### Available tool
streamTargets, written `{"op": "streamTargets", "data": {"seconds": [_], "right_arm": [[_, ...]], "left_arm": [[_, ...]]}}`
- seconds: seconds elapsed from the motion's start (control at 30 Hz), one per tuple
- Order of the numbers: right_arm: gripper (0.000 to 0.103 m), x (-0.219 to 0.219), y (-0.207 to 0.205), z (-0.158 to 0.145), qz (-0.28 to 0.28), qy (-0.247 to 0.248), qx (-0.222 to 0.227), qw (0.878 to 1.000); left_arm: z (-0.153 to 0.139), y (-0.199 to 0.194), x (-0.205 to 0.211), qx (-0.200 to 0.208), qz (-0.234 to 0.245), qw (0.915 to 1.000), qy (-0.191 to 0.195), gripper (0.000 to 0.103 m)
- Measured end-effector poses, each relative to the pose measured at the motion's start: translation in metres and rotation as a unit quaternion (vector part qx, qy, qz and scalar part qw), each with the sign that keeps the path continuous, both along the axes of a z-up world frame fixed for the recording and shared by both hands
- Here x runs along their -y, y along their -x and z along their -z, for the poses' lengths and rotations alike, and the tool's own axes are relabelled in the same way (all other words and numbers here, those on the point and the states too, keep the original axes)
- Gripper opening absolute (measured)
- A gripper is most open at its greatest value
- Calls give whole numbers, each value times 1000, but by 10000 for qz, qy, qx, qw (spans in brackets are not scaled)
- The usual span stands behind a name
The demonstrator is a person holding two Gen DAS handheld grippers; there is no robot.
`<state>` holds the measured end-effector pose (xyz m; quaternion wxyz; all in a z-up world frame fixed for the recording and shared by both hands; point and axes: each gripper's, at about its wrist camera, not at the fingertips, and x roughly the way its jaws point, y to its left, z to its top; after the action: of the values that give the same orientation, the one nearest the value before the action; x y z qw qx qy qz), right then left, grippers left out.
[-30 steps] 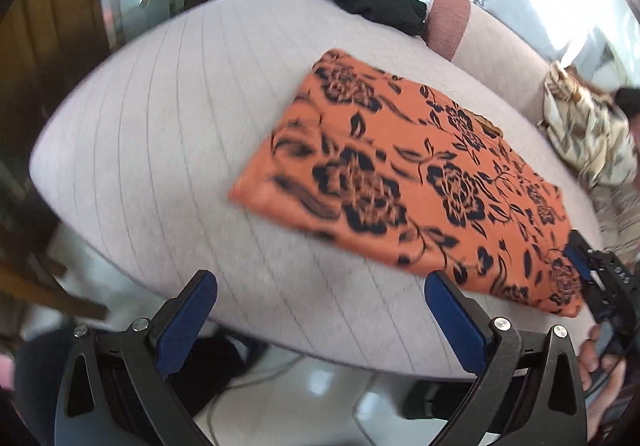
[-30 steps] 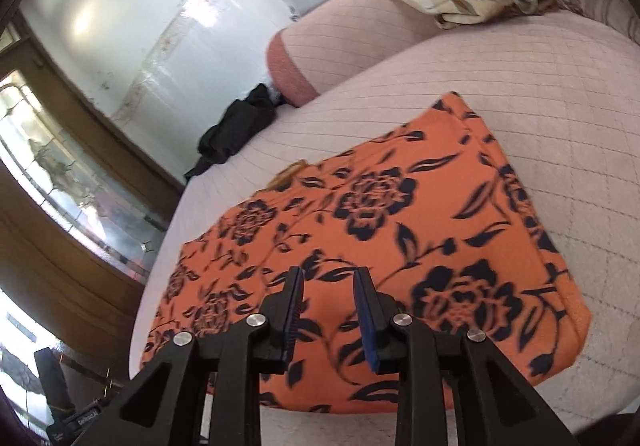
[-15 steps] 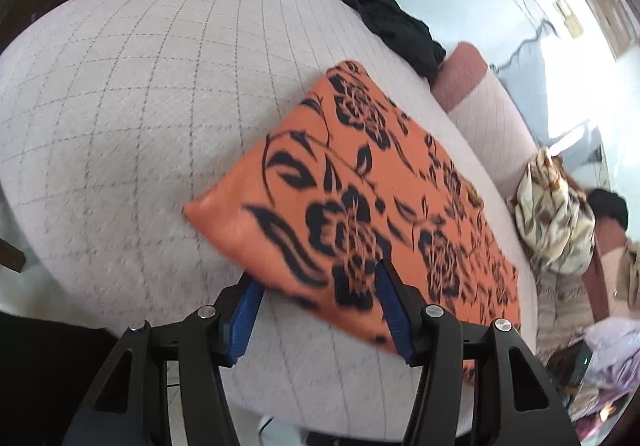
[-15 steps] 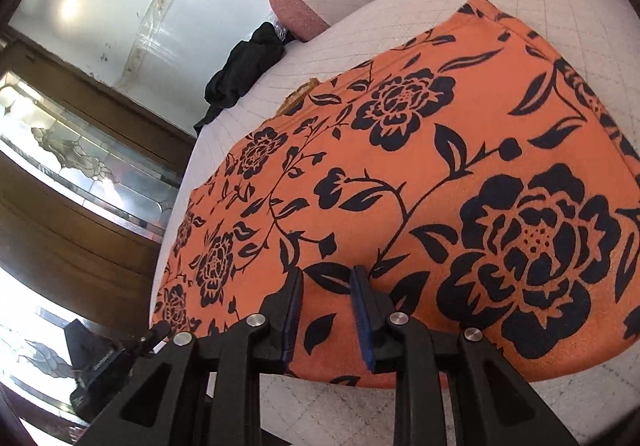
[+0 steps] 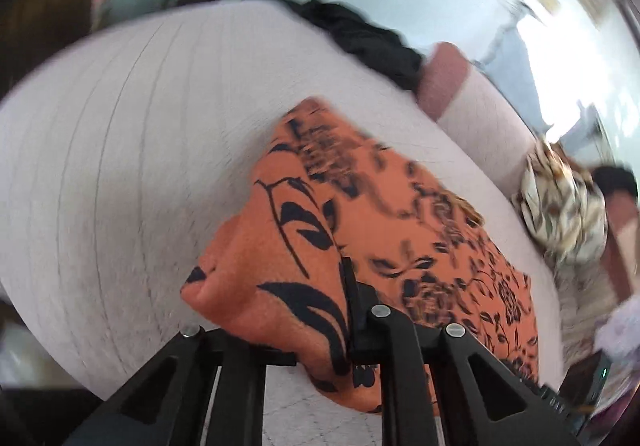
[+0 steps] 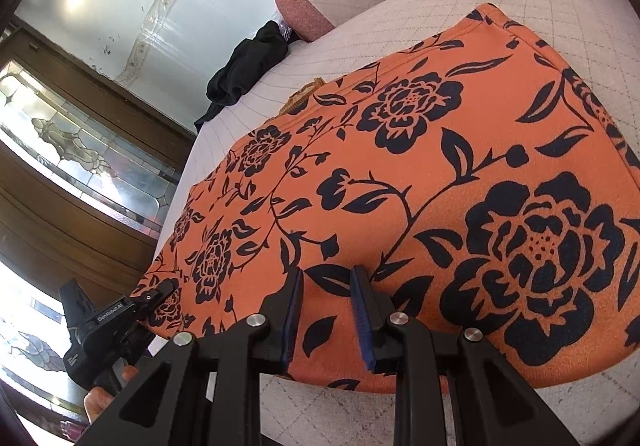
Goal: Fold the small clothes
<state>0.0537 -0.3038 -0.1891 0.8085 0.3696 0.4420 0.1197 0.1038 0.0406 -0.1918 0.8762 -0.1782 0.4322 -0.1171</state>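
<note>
Two grippers work the near edge of the orange floral garment on the bed: left gripper closing on its corner to lift a fold, right gripper narrowly parted astride the hem, pinching nothing visibly.

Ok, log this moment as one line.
left gripper: closing on corner of orange floral cloth | right gripper: narrow gap over cloth's near edge | surface: quilted cushion

My right gripper sits narrowly parted over the orange cloth's near edge; my left gripper is at its far-left corner.
</note>
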Motion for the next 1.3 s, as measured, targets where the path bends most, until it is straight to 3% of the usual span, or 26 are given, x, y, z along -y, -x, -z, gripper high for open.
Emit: {"op": "streamTargets", "data": {"seconds": [0.17,0.3,0.4,0.47,0.5,0.53,0.6,0.67,0.73,0.8,0.93,1.17,1.2,1.23,1.27,1.3], "right_arm": [[28,15,-1,6,40,-626,-219,9978],[29,46,-3,0,110,-1319,-315,9907],[30,83,-6,-7,373,-1877,-71,9815],[39,106,-15,-8,447,-2137,-7,9759],[62,114,-20,-7,450,-2266,-25,9730],[74,123,-25,-4,439,-2493,-32,9674],[74,142,-37,4,424,-2995,55,9531],[74,155,-48,9,416,-3177,82,9472],[77,163,-62,19,420,-3209,-41,9462],[78,164,-81,37,330,-3374,-373,9400],[78,165,-103,53,429,-3194,-941,9420],[78,136,-140,31,131,-2026,-841,9755],[73,129,-147,29,87,-1906,-779,9785],[47,125,-151,26,-1,-1776,-668,9818],[29,120,-156,25,-166,-1629,-598,9847],[17,115,-160,25,-308,-1430,-621,9873]], "left_arm": [[-54,11,51,821,914,9897,-737,14],[-85,30,114,1434,1890,9636,-1229,14],[-92,40,158,1599,2508,9465,-1251,14],[-88,47,191,1567,2923,9348,-1270,14],[-83,51,211,1540,3151,9278,-1271,14],[-77,54,227,1494,3329,9225,-1261,14],[-64,57,252,1350,3625,9137,-1246,14],[-42,61,279,1119,3895,9040,-1361,14],[-17,60,298,755,3998,9005,-1533,14],[-3,59,301,542,3997,9024,-1515,14],[-6,60,292,647,4077,8994,-1437,14],[-5,69,289,752,4192,8919,-1519,14],[-3,67,293,766,4214,8907,-1522,14],[-4,68,292,800,4234,8894,-1524,14],[-6,69,292,809,4253,8886,-1513,14],[-9,68,292,813,4278,8880,-1477,14]]}}
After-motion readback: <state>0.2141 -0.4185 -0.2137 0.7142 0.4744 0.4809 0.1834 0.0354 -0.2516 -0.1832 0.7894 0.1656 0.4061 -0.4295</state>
